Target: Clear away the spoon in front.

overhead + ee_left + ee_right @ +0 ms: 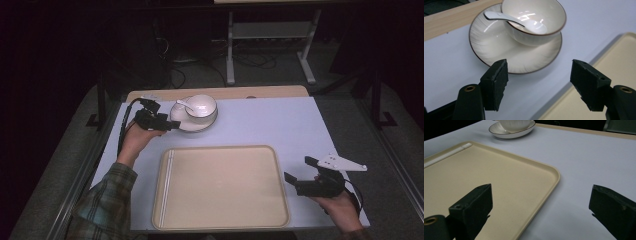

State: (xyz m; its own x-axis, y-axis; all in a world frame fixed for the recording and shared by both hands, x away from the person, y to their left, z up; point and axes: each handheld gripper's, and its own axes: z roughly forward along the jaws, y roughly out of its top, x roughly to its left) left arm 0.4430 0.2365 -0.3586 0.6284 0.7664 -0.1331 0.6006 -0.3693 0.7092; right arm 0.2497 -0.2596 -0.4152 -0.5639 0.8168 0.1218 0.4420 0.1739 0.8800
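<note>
Fingers of the left gripper (539, 85) are seen spread apart with nothing between them, poised just short of the near rim of a white plate (496, 50) that stands toward the far left of the pale worktop (280, 125). A bowl (534, 22) is carried on the plate, and a white spoon (506, 18) is leaned inside the bowl with its handle over the rim. All three pieces are judged to be glazed ceramic: stiff, fairly heavy as a stack, slick and easily chipped. The plate's thin rim is judged the best place to be pinched, kept level so that bowl and spoon are not slid off. The right gripper (540, 202) is held open over the corner of the beige tray (220, 185).
</note>
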